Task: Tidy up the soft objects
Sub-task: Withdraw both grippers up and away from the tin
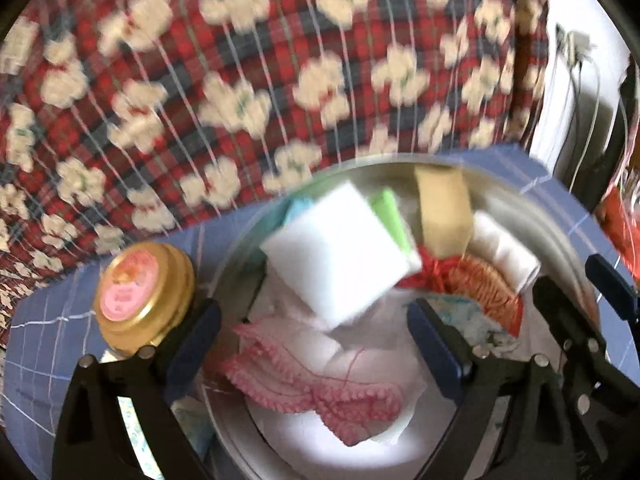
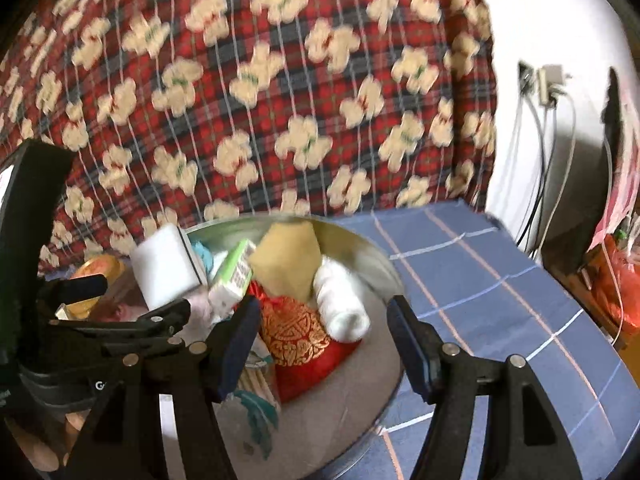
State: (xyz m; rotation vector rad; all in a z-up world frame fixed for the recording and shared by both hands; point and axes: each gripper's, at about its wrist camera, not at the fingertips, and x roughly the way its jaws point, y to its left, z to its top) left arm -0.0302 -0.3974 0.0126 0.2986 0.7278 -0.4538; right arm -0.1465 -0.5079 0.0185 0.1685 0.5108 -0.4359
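Note:
A round metal basin (image 1: pixel 560 240) on the blue checked cloth holds soft things: a white sponge block (image 1: pixel 336 248), a tan sponge (image 1: pixel 442 212), a white roll (image 1: pixel 506 252), a pink crocheted cloth (image 1: pixel 320 388), and an orange-red embroidered pouch (image 1: pixel 480 284). My left gripper (image 1: pixel 316 328) is open and empty above the pink cloth. In the right wrist view the basin (image 2: pixel 384 276) holds the white block (image 2: pixel 164 268), tan sponge (image 2: pixel 286 260), white roll (image 2: pixel 340 300) and red pouch (image 2: pixel 300 336). My right gripper (image 2: pixel 324 340) is open and empty over the pouch.
A gold-lidded jar (image 1: pixel 144 296) stands left of the basin. A red plaid flowered blanket (image 2: pixel 260 80) hangs behind. The blue checked cloth (image 2: pixel 500 280) spreads right of the basin. Cables and a plug (image 2: pixel 548 80) hang on the white wall at right.

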